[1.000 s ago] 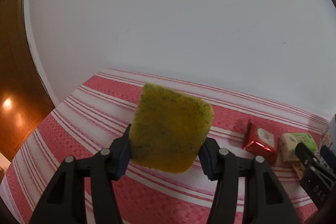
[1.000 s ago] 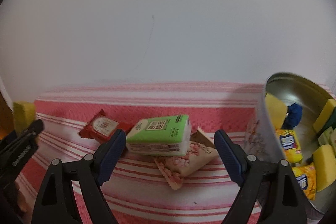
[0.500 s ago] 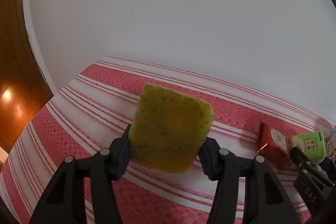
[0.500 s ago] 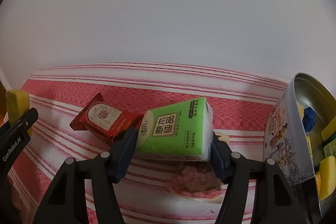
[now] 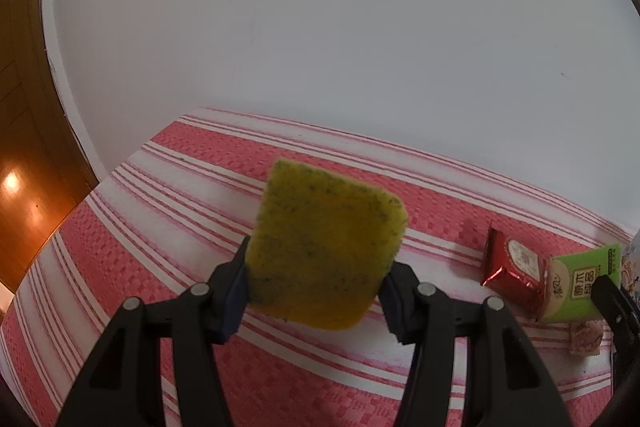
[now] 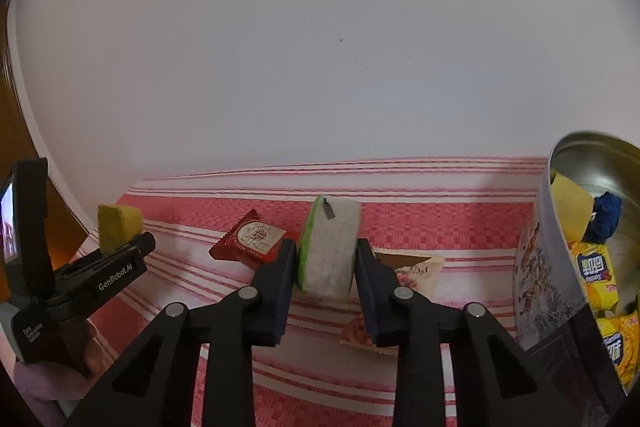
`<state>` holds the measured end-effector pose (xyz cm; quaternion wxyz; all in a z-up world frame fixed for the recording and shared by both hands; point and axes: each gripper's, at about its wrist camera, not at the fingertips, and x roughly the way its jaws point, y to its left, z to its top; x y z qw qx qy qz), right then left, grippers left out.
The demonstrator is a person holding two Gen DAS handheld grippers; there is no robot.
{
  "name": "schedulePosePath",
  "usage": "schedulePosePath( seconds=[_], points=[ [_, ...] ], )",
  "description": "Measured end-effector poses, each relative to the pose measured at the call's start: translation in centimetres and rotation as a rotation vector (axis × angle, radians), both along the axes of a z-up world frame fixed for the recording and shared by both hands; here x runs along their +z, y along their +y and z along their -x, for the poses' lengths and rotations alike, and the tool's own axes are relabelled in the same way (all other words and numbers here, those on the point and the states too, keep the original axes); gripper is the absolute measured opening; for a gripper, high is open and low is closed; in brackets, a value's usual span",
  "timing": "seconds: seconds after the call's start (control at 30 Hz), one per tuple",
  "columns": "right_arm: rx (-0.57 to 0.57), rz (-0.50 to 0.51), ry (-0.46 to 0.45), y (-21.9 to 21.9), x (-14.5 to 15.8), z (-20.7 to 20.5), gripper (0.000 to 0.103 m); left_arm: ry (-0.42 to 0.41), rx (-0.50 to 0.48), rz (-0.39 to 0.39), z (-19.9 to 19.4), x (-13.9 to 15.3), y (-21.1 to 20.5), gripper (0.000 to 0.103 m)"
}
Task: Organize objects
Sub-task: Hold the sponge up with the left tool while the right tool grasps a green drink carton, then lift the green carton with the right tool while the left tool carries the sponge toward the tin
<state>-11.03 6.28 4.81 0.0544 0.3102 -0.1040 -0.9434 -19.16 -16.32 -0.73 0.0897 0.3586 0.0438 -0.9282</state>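
Observation:
My left gripper (image 5: 316, 279) is shut on a yellow sponge (image 5: 326, 251) and holds it above the striped cloth; the sponge (image 6: 118, 227) and that gripper (image 6: 120, 259) also show at the left of the right wrist view. My right gripper (image 6: 325, 255) is closing, and its pads press on a green tissue pack (image 6: 330, 247) that is turned on edge and lifted off the cloth. Seen from the left wrist, the tissue pack (image 5: 580, 283) is at the far right. An open metal tin (image 6: 540, 267) at the right holds sponges and yellow packets.
A red snack packet (image 6: 254, 241) lies just left of the tissue pack. A pink snack packet (image 6: 408, 271) lies under and right of it. The red and white striped cloth (image 5: 200, 227) runs back to a white wall. A wooden door (image 5: 24, 147) stands at the left.
The right gripper's jaws have closed onto the green tissue pack, which has tipped up on edge and come off the pink packet. The left gripper still holds the sponge in place.

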Motion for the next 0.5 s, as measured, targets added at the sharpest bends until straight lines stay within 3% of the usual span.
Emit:
schedulePosePath(
  seconds=[0.27,0.5],
  points=[
    [0.048,-0.016,-0.060,-1.4,-0.1,-0.2,0.032,-0.012,0.004,-0.019,0.1,-0.2,-0.1,0.056],
    [0.051,-0.006,-0.042,-1.7,0.4,-1.1,0.027,-0.004,0.001,-0.017,-0.2,0.1,0.5,0.056]
  ],
)
